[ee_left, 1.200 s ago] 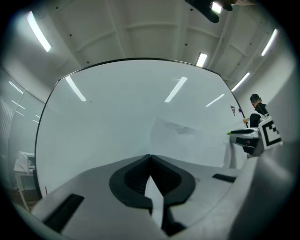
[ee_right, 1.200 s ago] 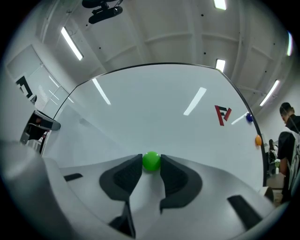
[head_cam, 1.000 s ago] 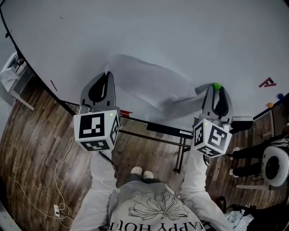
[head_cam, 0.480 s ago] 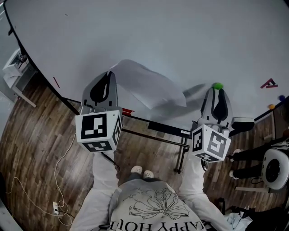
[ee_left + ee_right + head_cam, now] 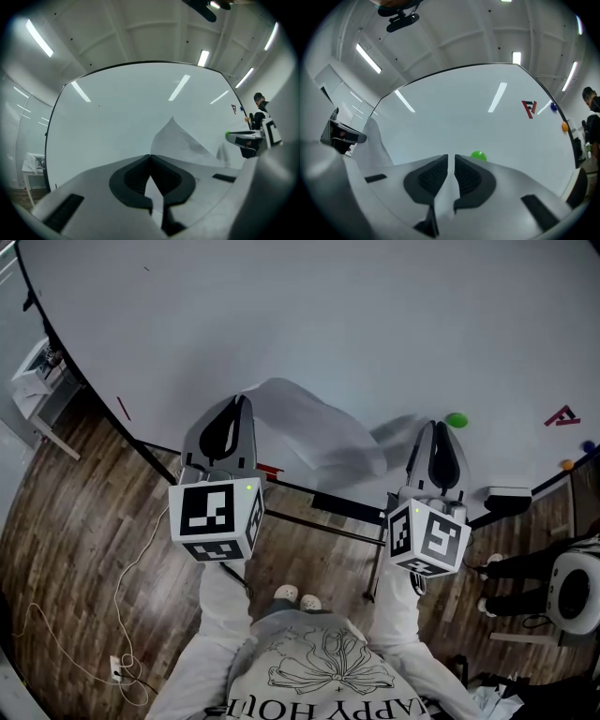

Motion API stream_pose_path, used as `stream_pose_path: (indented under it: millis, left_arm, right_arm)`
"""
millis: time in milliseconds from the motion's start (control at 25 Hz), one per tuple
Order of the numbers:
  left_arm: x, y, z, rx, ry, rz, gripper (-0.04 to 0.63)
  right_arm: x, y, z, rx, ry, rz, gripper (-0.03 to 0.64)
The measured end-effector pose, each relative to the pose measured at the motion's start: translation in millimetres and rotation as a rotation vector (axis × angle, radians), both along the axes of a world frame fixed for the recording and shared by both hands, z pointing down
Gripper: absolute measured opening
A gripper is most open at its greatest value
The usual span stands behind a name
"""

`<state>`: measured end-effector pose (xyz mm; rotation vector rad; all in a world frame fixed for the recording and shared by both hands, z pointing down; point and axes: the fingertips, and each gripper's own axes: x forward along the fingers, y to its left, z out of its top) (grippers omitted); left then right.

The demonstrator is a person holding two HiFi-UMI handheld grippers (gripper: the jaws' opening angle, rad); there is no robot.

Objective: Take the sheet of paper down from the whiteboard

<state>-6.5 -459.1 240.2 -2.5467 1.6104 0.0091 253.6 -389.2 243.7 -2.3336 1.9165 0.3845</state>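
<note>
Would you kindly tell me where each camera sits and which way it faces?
Head view: on the person's head, looking steeply down at the whiteboard and wood floor; shows both sleeves, torso, left gripper and right gripper.
Left gripper view: on the left gripper, facing the whiteboard along shut jaws pinching the sheet of paper.
Right gripper view: on the right gripper, facing the whiteboard; jaws closing, nothing between them.
Shared: all three show the green magnet.

The whiteboard point(image 5: 375, 324) bears a green magnet point(image 5: 456, 419); farther right, a red letter point(image 5: 561, 415).
</note>
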Motion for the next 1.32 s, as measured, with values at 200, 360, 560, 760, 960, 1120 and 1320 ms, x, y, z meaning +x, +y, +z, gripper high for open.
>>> stream_pose_path:
  millis: [200, 360, 560, 760, 960, 1120, 1320]
  left_arm:
    - [-2, 2, 0, -0.002, 0.000, -0.001, 0.005]
    - [-4, 3, 1, -0.002, 0.004, -0.002, 0.005]
    - [-3, 5, 1, -0.001, 0.002, 0.003, 0.005]
    - [-2, 7, -1, 0.001, 0.004, 0.005, 0.005]
    - [-2, 7, 2, -0.005, 0.006, 0.000, 0.005]
    - [-1, 7, 4, -0.009, 0.006, 0.003, 0.005]
    - [-3, 7, 4, -0.011, 0.011, 0.007, 0.005]
  right_arm:
    - [-4, 0, -3, 0.012, -0.017, -0.021, 0.031]
    - [-9, -2, -1, 0.005, -0.016, -0.027, 0.017]
    - [-10, -1, 1, 0.003, -0.016, -0.025, 0.017]
    - [-9, 0, 1, 0.000, -0.023, -0.024, 0.017]
    - [-8, 1, 3, -0.004, -0.025, -0.024, 0.017]
    - [-8, 1, 3, -0.005, -0.027, -0.025, 0.017]
    - [-11, 0, 2, -0.004, -0.024, -0.025, 0.017]
